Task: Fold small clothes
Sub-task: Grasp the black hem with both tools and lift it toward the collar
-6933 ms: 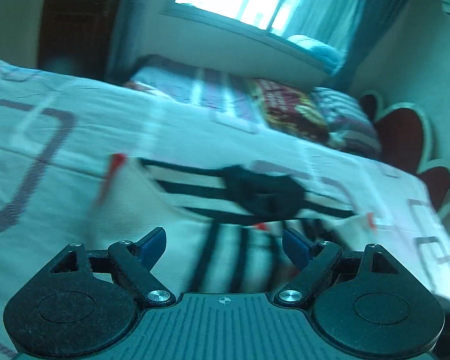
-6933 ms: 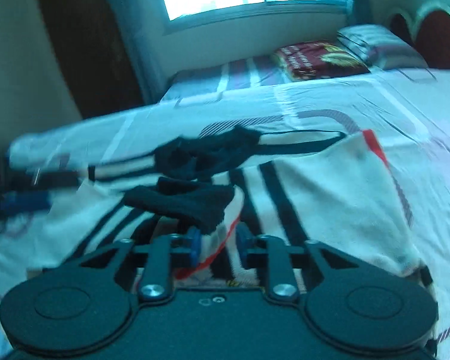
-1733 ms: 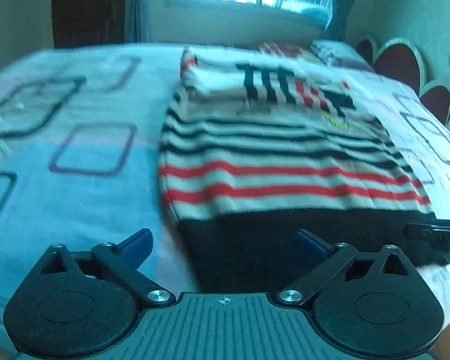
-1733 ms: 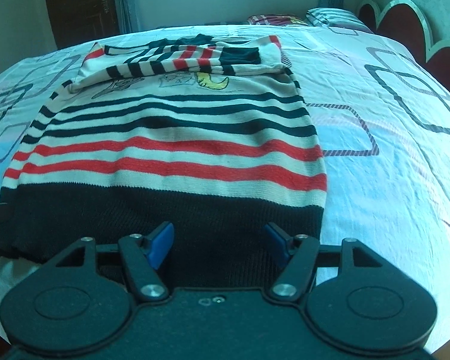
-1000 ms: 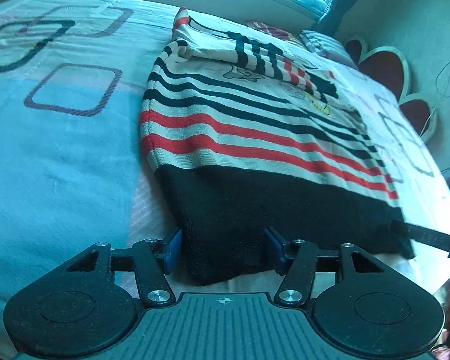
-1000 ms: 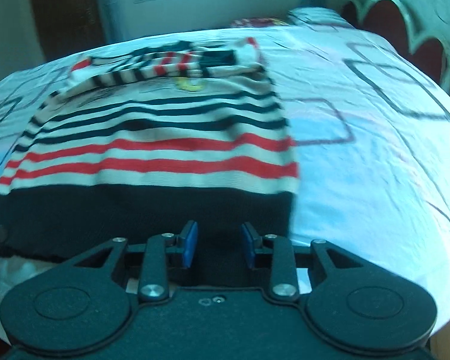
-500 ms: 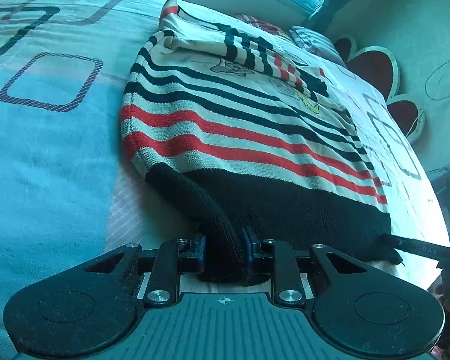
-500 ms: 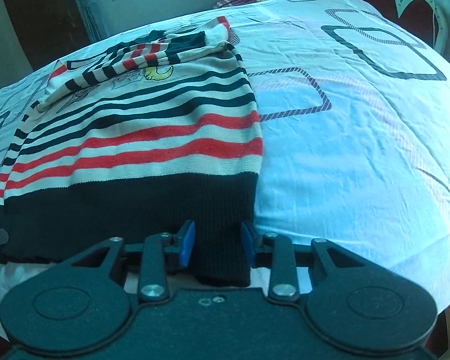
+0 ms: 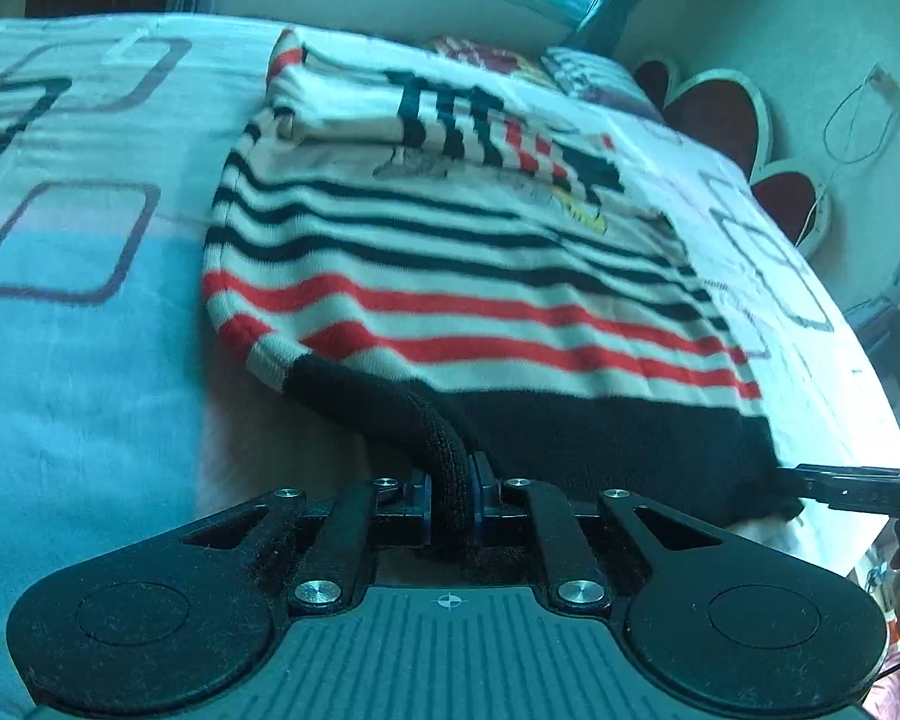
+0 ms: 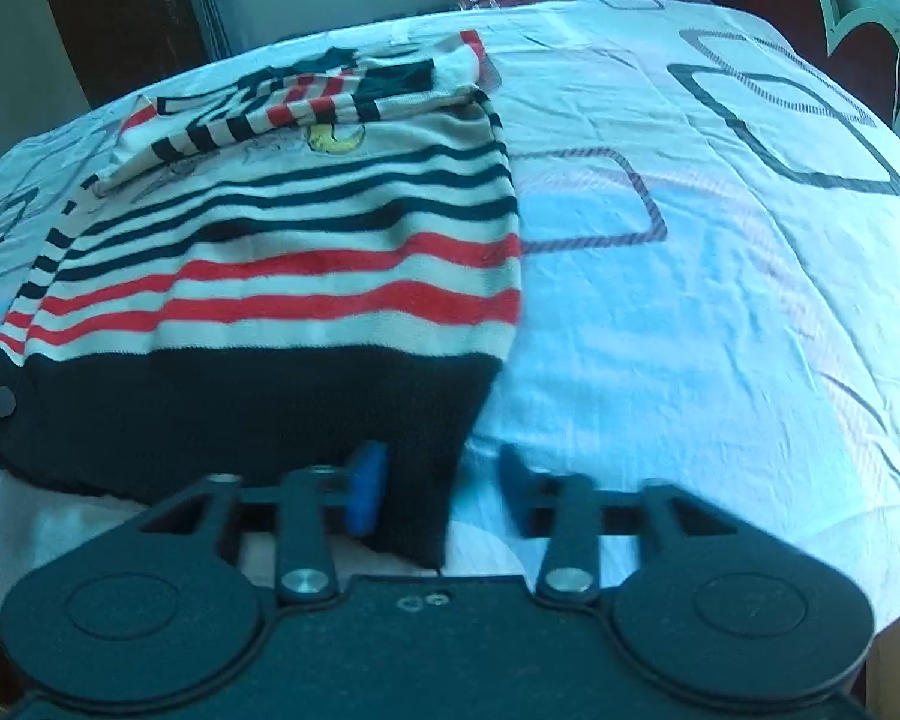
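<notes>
sweater hem (image 9: 450,468) pinched in left jaws, right jaws apart

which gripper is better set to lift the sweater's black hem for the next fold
Left. The left gripper is shut on the sweater hem; the right gripper has just been opening, its corner lying loose between the jaws.

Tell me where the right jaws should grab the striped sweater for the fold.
Take the black hem's right corner of the sweater, coming in from the near bed edge: it lies flat between the right gripper's just-opened jaws, mirroring the left gripper's pinch.
</notes>
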Demonstrator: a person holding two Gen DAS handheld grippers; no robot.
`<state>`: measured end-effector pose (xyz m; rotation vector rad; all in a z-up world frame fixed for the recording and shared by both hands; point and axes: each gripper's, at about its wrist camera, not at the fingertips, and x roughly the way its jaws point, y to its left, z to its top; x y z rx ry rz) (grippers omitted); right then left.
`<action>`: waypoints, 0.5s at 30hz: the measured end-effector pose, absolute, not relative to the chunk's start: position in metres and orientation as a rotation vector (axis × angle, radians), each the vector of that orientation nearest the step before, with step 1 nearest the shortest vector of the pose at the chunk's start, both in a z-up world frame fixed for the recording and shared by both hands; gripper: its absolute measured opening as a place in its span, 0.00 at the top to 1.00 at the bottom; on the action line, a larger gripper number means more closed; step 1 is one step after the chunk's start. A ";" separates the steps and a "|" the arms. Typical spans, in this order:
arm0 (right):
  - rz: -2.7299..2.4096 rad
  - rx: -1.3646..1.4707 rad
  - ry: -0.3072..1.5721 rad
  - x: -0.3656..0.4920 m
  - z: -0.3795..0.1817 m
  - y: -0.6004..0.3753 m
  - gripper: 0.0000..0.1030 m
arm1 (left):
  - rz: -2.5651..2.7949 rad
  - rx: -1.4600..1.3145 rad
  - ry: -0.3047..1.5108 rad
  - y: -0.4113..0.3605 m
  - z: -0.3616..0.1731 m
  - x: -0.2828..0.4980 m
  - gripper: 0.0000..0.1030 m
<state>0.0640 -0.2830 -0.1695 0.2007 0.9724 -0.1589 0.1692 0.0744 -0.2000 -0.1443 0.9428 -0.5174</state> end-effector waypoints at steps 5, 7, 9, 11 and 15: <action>-0.124 0.269 0.975 0.067 -0.177 -0.274 0.78 | -0.503 -0.172 0.973 0.078 -0.211 0.167 0.89; -0.111 0.306 0.964 0.070 -0.176 -0.274 0.89 | -0.512 -0.182 0.958 0.078 -0.209 0.168 0.89; -0.094 0.382 0.921 0.071 -0.169 -0.280 0.89 | -0.528 -0.194 0.925 0.077 -0.201 0.169 0.89; -0.080 0.411 0.864 0.075 -0.156 -0.284 0.89 | -0.538 -0.214 0.878 0.077 -0.190 0.174 0.89; -0.071 0.421 0.753 0.094 -0.126 -0.291 0.90 | -0.545 -0.237 0.770 0.072 -0.161 0.195 0.89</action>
